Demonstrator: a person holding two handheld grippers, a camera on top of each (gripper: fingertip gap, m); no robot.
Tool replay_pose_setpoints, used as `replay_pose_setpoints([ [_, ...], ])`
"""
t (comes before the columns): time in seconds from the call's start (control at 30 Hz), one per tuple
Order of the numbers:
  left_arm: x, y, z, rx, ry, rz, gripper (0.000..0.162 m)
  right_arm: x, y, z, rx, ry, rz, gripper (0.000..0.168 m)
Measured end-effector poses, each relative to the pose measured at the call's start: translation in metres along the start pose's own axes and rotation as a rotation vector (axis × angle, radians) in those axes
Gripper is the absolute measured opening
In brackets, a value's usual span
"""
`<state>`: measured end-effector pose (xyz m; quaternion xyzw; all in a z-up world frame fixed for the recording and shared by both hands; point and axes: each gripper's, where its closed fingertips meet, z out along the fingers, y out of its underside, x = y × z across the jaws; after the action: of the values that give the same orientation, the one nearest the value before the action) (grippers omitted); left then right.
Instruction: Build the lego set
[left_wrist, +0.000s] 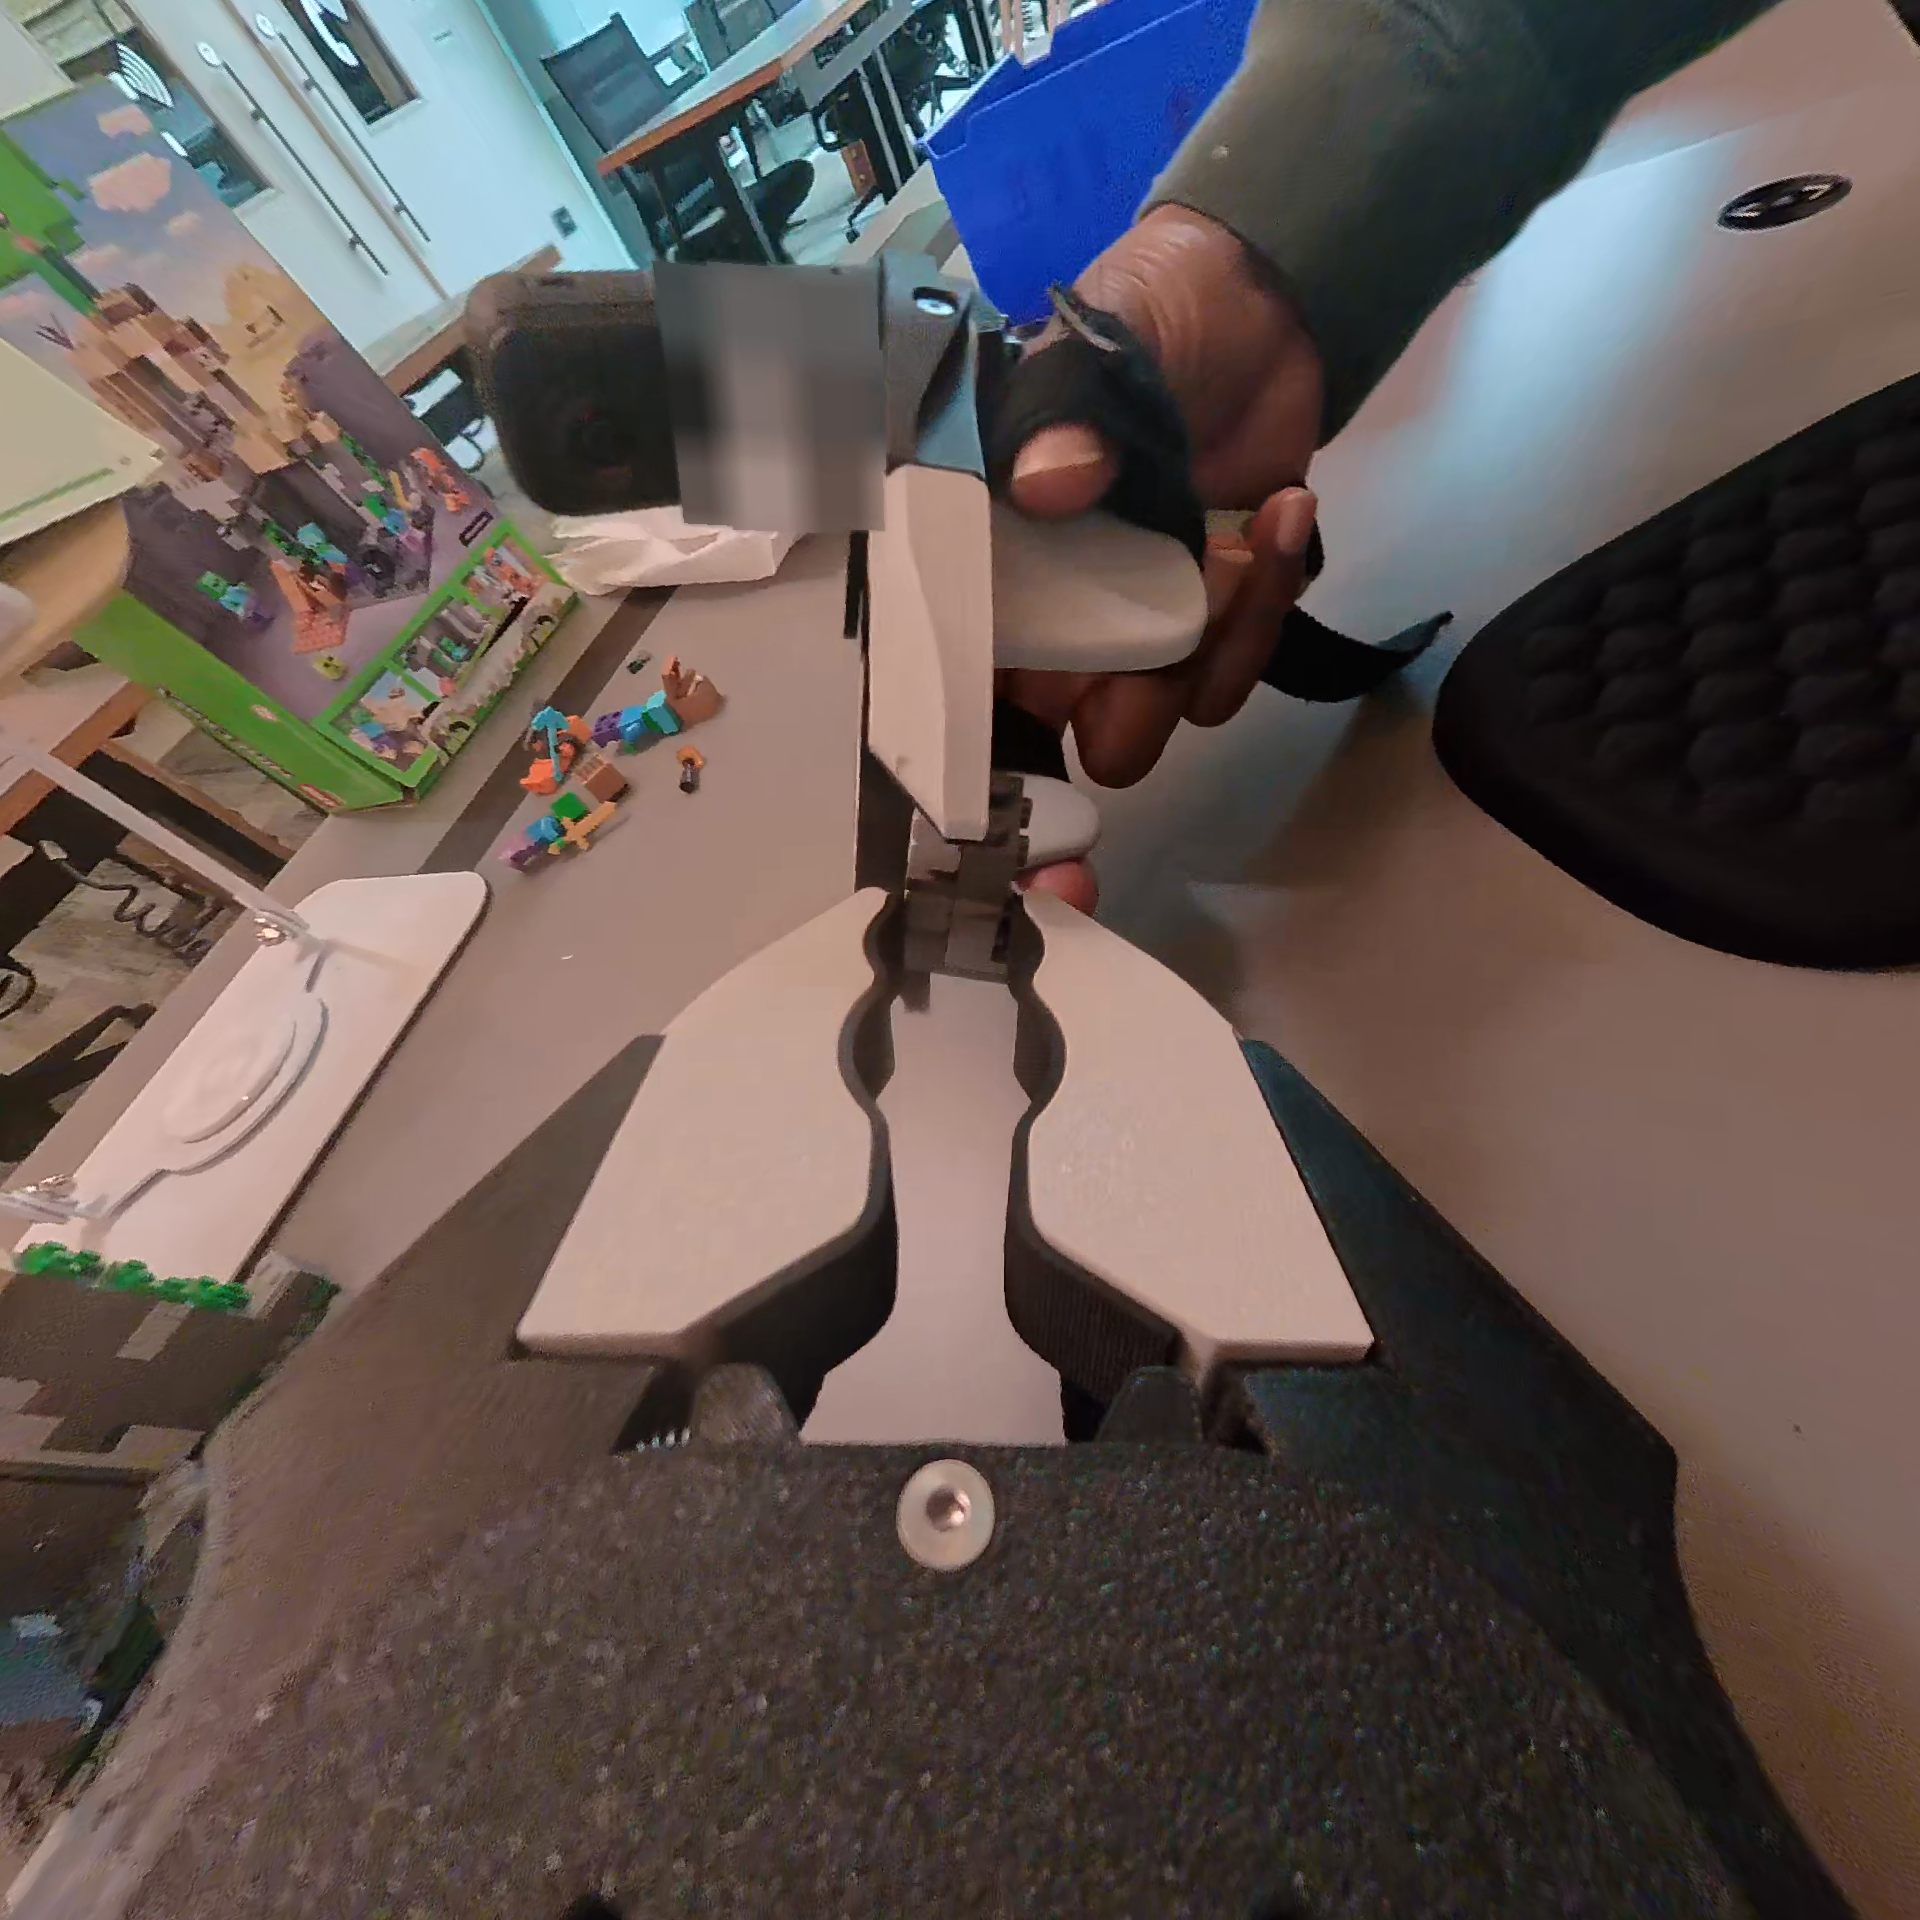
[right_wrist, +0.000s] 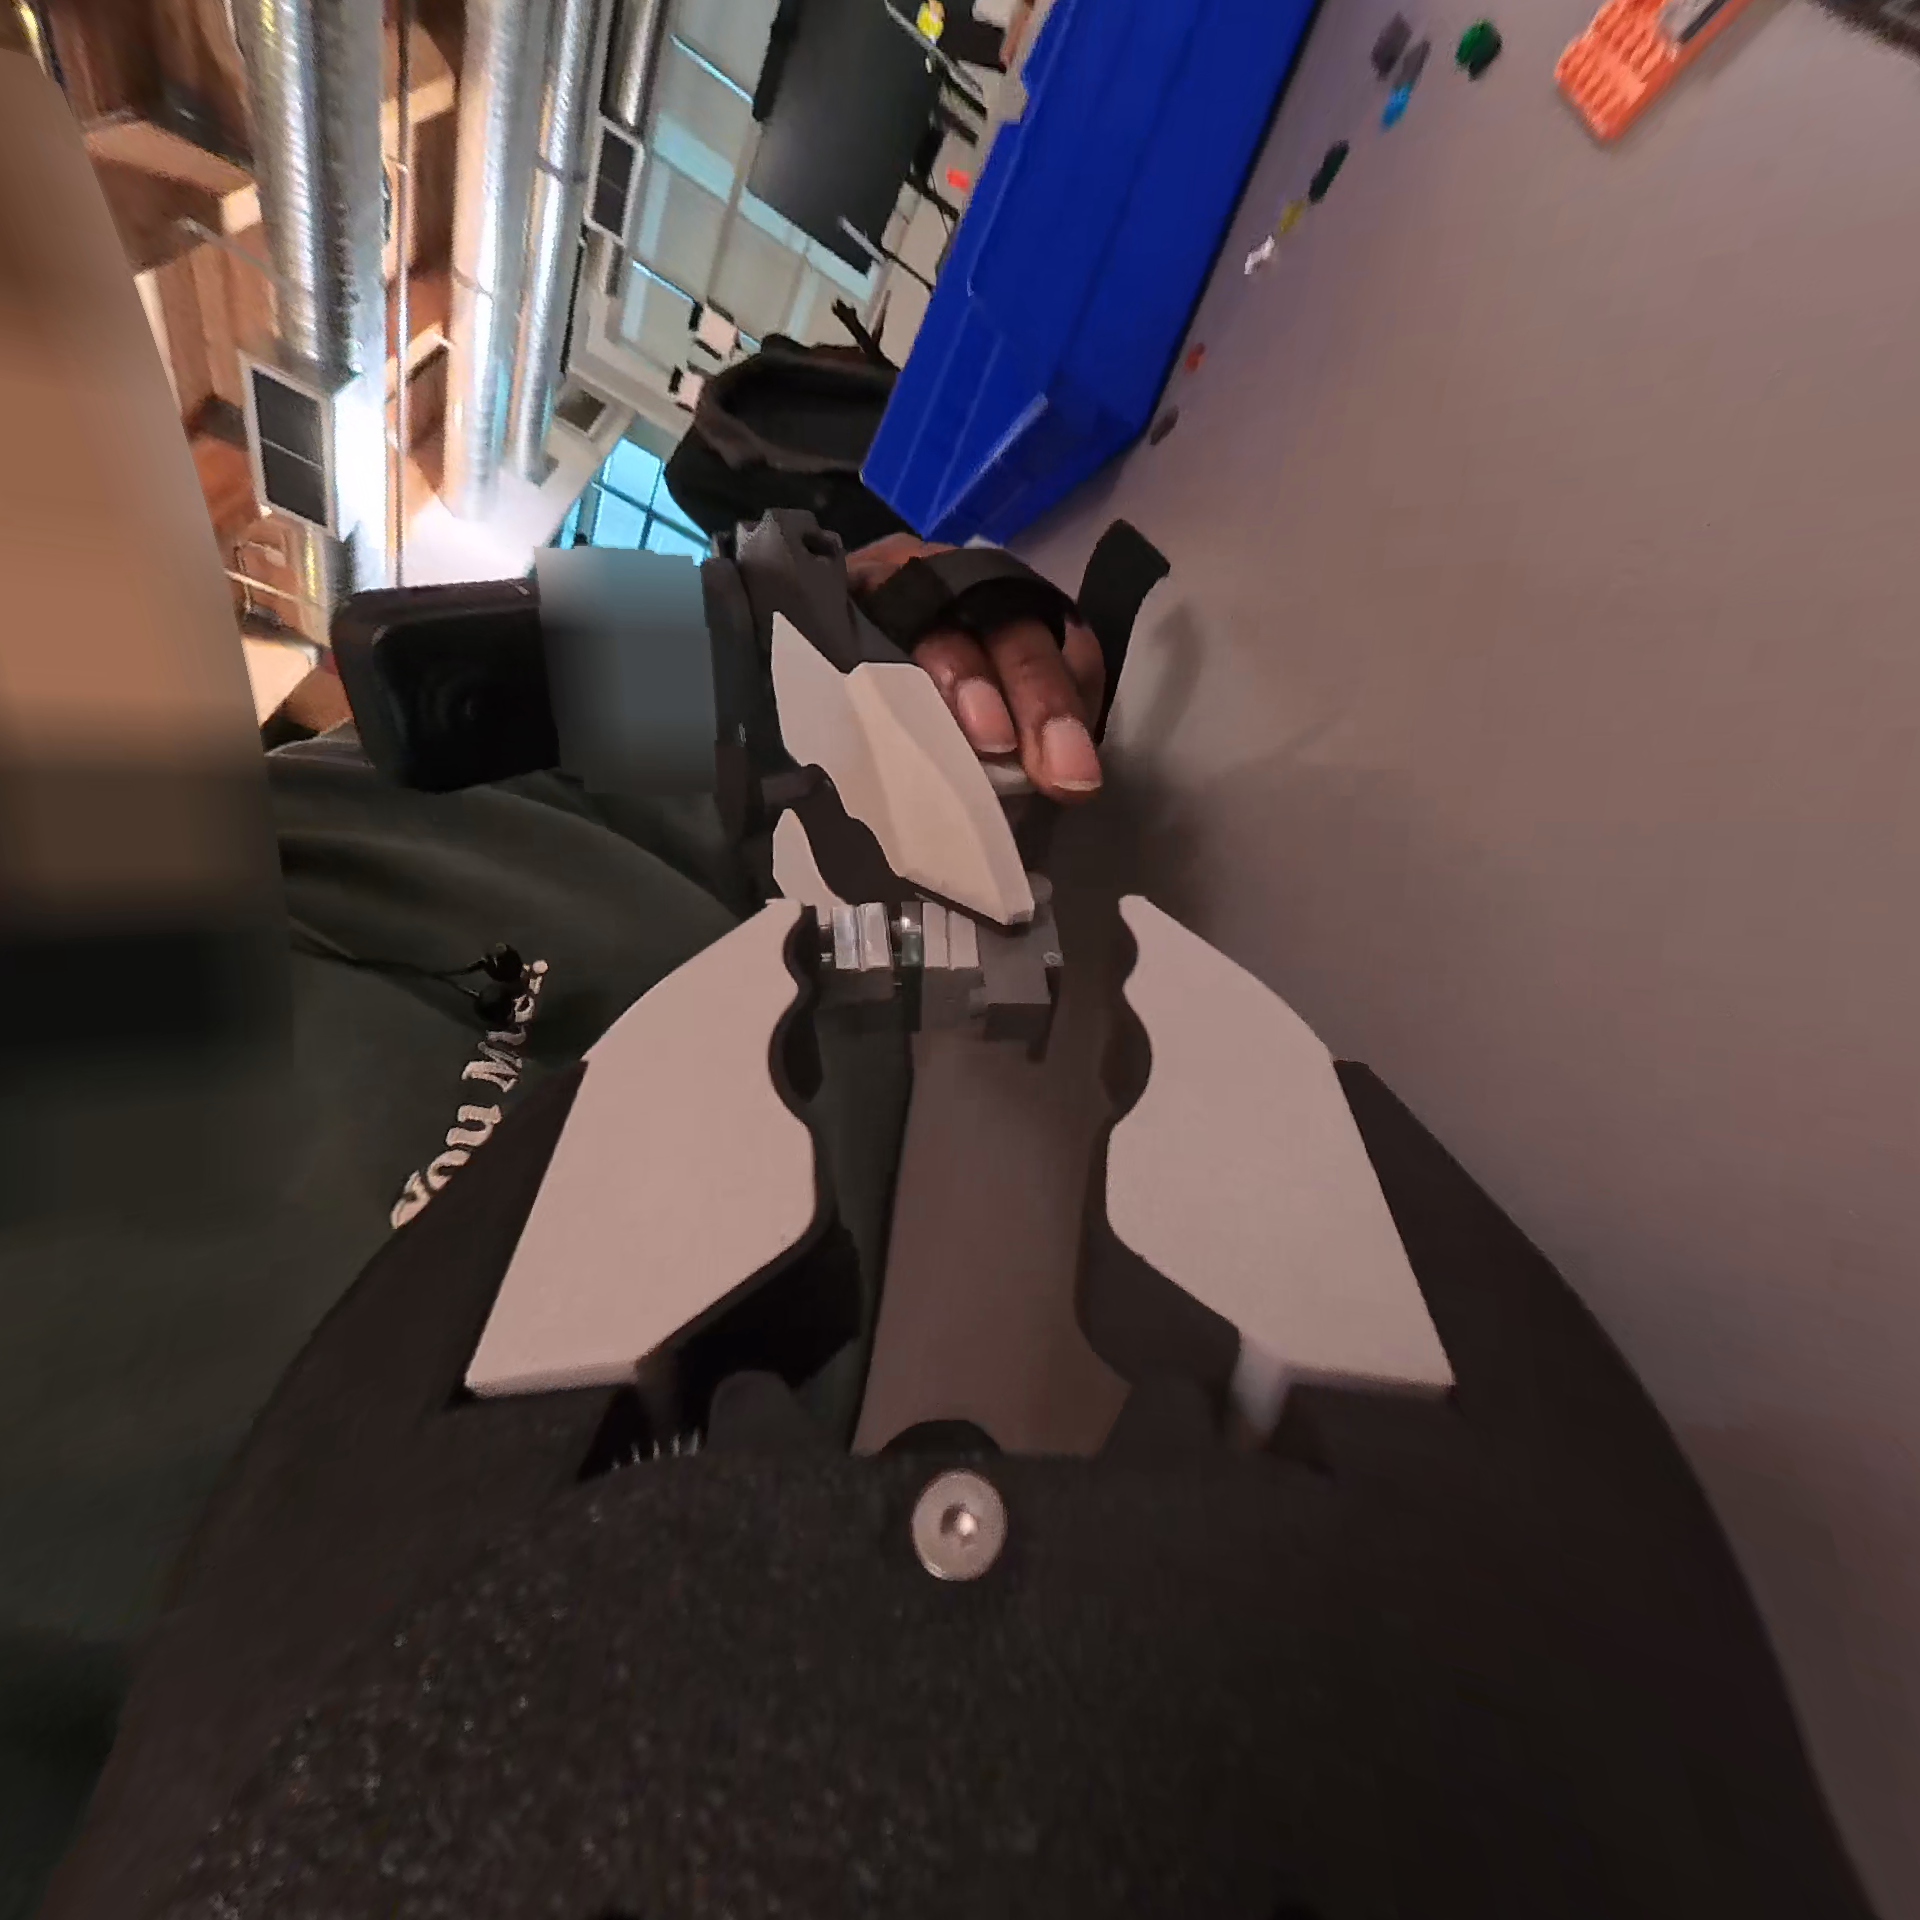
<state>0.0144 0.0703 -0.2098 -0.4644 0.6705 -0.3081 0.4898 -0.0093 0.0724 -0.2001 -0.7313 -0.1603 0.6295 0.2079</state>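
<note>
A small grey lego assembly is held in the air over the grey table. My left gripper is shut on it from both sides. My right gripper, held by a hand, comes down onto the assembly's top end. In the right wrist view the assembly lies across between the fingers of my right gripper. Its left finger touches the assembly, and a small gap shows at the right finger, so it is open around it. The left gripper pinches the assembly from above there.
A lego box stands at the left, with loose coloured pieces beside it. A white board and a part-built model lie near left. A black padded mat is at the right. A blue bin and an orange plate are farther off. Left and right tips are no more than a few centimetres apart.
</note>
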Motion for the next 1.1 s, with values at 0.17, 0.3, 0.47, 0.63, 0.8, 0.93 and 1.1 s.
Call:
replay_pose_setpoints([
  [0.17, -0.004, -0.003, -0.001, 0.012, -0.037, 0.007, 0.019, -0.005, -0.006, 0.0, 0.065, -0.003, -0.077, 0.044],
  [0.3, -0.004, -0.007, -0.002, 0.018, -0.047, 0.02, 0.018, -0.009, -0.006, 0.0, 0.092, -0.034, -0.082, 0.044],
  [0.47, -0.006, -0.014, -0.006, 0.045, -0.068, 0.028, 0.018, -0.016, -0.009, 0.0, 0.114, -0.052, -0.123, 0.044],
  [0.63, -0.007, -0.019, -0.009, 0.068, -0.081, 0.034, 0.018, -0.022, -0.011, 0.0, 0.132, -0.052, -0.177, 0.043],
  [0.8, -0.006, -0.022, -0.012, 0.089, -0.079, 0.032, 0.019, -0.026, -0.012, 0.002, 0.151, -0.053, -0.22, 0.042],
  [0.93, -0.006, -0.028, -0.014, 0.112, -0.081, 0.041, 0.018, -0.031, -0.011, 0.002, 0.162, -0.068, -0.245, 0.042],
  [1.1, -0.004, -0.031, -0.016, 0.122, -0.08, 0.068, 0.018, -0.036, -0.01, 0.002, 0.169, -0.076, -0.258, 0.042],
])
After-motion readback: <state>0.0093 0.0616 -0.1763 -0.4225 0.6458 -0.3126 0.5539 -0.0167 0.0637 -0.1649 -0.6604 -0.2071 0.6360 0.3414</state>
